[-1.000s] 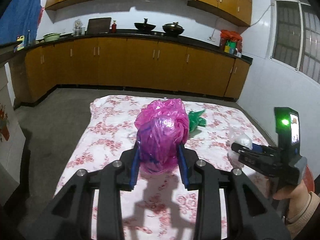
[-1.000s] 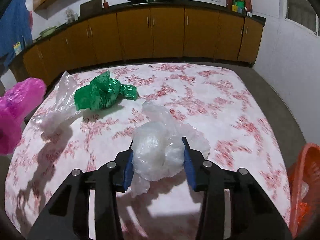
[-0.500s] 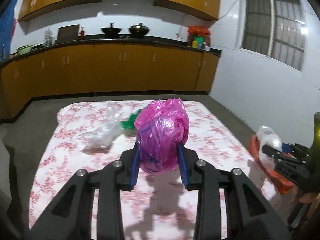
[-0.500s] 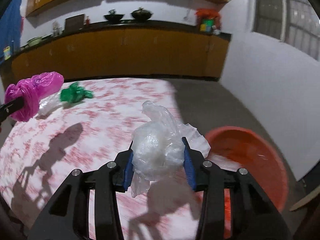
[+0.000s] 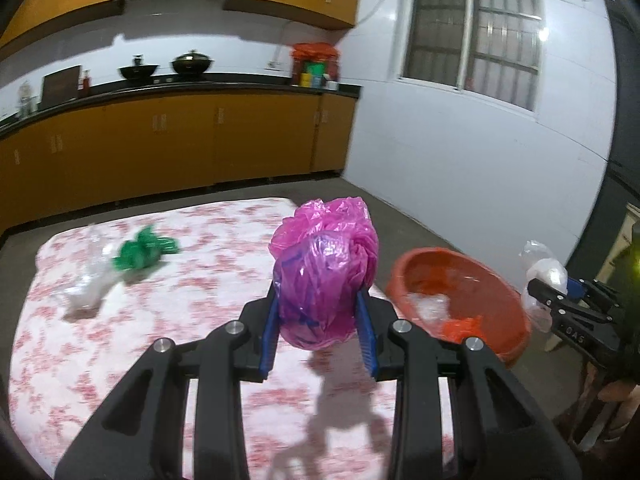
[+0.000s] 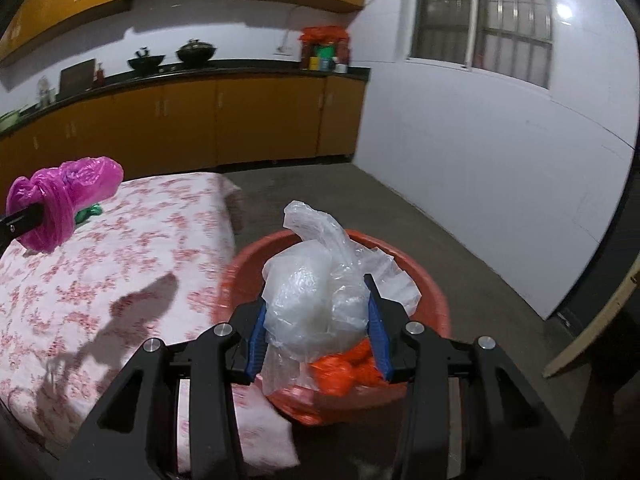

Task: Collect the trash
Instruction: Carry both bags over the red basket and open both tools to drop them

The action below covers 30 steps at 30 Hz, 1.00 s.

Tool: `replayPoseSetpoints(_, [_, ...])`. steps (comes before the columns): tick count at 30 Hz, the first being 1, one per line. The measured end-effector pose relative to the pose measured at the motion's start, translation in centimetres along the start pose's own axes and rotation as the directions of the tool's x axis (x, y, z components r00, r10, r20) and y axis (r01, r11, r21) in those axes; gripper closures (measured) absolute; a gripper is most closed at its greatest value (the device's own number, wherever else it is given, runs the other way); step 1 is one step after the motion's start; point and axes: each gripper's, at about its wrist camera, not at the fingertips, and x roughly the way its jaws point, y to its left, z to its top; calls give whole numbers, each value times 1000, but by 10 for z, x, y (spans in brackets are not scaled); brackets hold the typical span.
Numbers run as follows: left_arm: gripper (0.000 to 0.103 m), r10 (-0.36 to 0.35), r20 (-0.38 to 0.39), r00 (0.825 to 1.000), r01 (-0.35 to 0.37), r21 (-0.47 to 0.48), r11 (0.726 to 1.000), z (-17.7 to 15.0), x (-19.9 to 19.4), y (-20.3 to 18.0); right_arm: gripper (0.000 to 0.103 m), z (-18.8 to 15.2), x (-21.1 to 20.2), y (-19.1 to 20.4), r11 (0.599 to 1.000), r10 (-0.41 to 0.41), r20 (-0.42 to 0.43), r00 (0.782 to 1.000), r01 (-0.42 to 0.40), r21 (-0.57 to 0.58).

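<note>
My left gripper (image 5: 318, 332) is shut on a crumpled pink plastic bag (image 5: 326, 268), held above the floral-covered table (image 5: 160, 360). My right gripper (image 6: 318, 340) is shut on a clear plastic bag (image 6: 316, 300), held over an orange basin (image 6: 424, 280) beside the table's right edge. The basin (image 5: 500, 300) holds clear and orange scraps. A green bag (image 5: 140, 254) and a clear bag (image 5: 90, 284) lie on the table's far left. The pink bag also shows in the right wrist view (image 6: 64, 196).
Orange kitchen cabinets (image 5: 180, 140) with a dark counter run along the back wall. A white wall with a barred window (image 5: 472, 28) is at right. Grey floor lies between table and wall. A pale wooden piece (image 6: 592, 320) leans at the right.
Both grippers have swung to the right with their bags. The right gripper has moved from over the table edge to above the orange basin.
</note>
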Motion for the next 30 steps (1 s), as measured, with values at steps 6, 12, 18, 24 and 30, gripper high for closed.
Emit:
replayPoseSetpoints(6, [69,-68,-10,998,69,40,997,-2,11,-36,60,-2,-4,-20,999,-22,10,1000,21,43])
replayPoseSetpoints(12, [69,-116,-21,993,117,61,991,0,21,-58,60,-3,-3,-22,998,-21,16,1000,20,58])
replayPoseSetpoints(18, [69,-151,-29,988,153,75,985,1,28,-71,60,-4,-1,-26,997,-17,18,1000,15,79])
replayPoseSetpoints(24, [69,-193,-42,980,196,79,977,3,39,-84,60,5,1,-32,995,-19,38,999,15,95])
replayPoseSetpoints(30, [69,-232,-58,971,237,98,967,4,57,-104,60,12,11,-41,991,-13,46,999,7,132])
